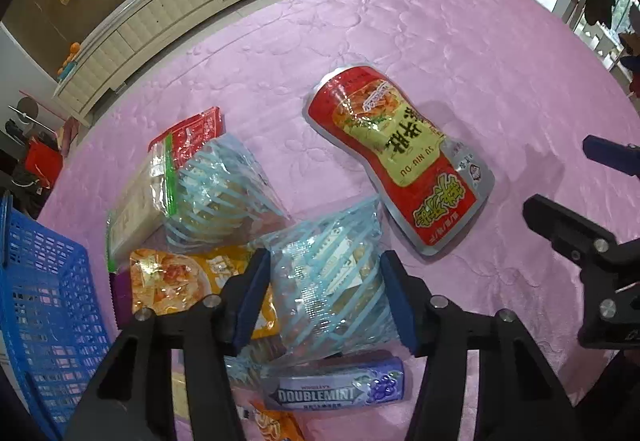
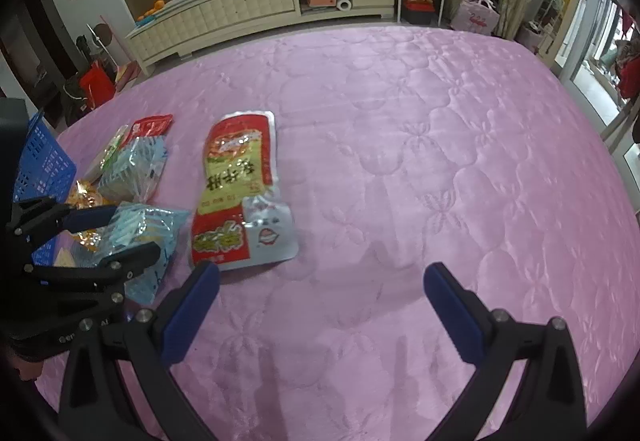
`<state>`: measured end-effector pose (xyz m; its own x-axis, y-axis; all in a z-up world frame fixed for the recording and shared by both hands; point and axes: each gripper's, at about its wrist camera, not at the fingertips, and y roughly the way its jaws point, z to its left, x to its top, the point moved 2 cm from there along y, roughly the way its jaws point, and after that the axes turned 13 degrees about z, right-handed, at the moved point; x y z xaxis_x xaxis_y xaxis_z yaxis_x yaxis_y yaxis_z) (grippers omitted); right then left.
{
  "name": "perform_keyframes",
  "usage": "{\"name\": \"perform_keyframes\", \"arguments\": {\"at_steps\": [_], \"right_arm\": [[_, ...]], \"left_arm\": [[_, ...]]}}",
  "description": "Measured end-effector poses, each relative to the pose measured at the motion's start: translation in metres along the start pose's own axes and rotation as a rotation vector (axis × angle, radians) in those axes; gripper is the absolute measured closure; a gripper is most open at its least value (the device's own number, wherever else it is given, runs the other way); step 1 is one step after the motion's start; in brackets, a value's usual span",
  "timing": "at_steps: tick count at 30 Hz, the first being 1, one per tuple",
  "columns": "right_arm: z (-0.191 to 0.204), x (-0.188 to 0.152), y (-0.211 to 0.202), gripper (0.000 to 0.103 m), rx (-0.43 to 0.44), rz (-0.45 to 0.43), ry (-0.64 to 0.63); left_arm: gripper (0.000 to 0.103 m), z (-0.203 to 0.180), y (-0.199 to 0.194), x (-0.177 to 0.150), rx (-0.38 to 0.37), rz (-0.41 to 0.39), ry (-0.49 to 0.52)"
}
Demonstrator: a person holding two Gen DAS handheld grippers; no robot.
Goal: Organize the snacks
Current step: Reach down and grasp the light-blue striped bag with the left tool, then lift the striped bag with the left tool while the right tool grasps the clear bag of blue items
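Observation:
My left gripper is shut on a clear packet with light-blue stripes, a blue pad pressed against each side of it. In the right wrist view the same gripper straddles that packet at the left. A long red and yellow pouch lies flat to the right of it on the pink cover. The right gripper stands open over bare cover just right of the pouch, nothing between its fingers. It also shows at the right edge of the left wrist view.
A blue mesh basket stands at the left edge. Beside it lie a second striped packet, a zip bag with a green strip, a red packet, an orange packet and a Doublemint gum pack. A low cabinet lines the far wall.

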<state>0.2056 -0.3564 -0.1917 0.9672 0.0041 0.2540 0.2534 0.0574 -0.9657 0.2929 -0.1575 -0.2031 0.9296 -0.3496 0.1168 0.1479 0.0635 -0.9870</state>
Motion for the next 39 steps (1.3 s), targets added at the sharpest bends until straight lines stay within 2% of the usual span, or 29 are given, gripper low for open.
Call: {"name": "perform_keyframes", "arguments": {"at_steps": [3, 10, 17, 24, 31, 37, 39], "right_arm": [[0.002, 0.001, -0.004, 0.000, 0.002, -0.003, 0.002], [0.022, 0.005, -0.030, 0.000, 0.030, -0.045, -0.036], [0.059, 0.017, -0.056, 0.000, 0.056, -0.094, -0.115], [0.098, 0.034, -0.061, 0.000, 0.071, -0.104, -0.204], [0.134, 0.053, -0.043, 0.000, 0.112, -0.075, -0.276], [0.156, 0.070, -0.008, 0.001, 0.064, -0.025, -0.338], [0.160, 0.074, 0.006, 0.002, 0.072, 0.000, -0.373]], "left_arm": [[0.050, 0.003, -0.012, -0.007, -0.057, -0.032, -0.015], [0.050, 0.017, -0.059, -0.024, -0.119, -0.152, -0.057], [0.050, 0.044, -0.096, -0.044, -0.079, -0.224, -0.117], [0.050, 0.089, -0.119, -0.060, -0.032, -0.278, -0.205], [0.050, 0.126, -0.137, -0.072, 0.010, -0.315, -0.297], [0.050, 0.147, -0.132, -0.073, 0.018, -0.316, -0.333], [0.050, 0.149, -0.128, -0.071, 0.019, -0.313, -0.335]]}}
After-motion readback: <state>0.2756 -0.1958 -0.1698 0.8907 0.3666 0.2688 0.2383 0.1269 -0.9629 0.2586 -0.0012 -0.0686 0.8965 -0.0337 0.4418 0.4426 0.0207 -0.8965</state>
